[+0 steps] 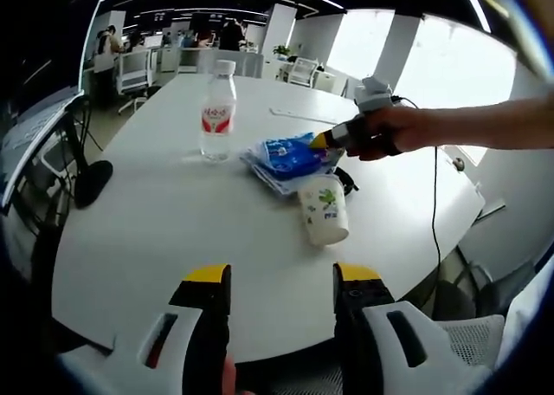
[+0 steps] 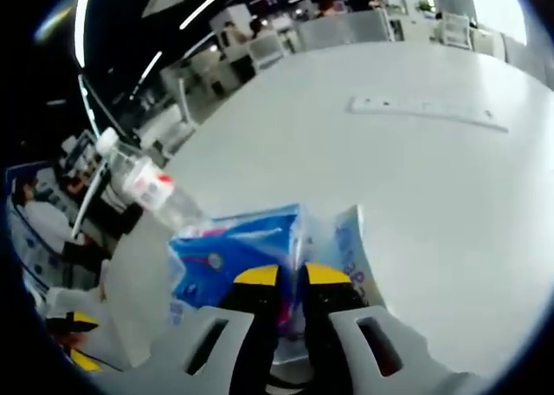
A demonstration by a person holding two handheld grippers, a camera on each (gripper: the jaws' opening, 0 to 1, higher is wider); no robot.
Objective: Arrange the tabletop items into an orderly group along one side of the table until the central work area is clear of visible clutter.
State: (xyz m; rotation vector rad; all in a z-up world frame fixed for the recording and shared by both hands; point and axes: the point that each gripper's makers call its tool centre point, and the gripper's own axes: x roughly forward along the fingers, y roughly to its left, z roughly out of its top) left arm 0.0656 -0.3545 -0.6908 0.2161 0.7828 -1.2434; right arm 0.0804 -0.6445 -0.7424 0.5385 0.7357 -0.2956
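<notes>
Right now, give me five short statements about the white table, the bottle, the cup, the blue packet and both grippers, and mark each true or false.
1. The clear plastic water bottle with a red label stands upright on the white table. True.
2. The white paper cup with a green print stands upright. False: it lies tipped on its side.
3. The right gripper is shut on the blue plastic packet. True.
4. The left gripper holds the cup. False: its jaws are apart, holding nothing.
5. The packet lies between bottle and cup. True.
</notes>
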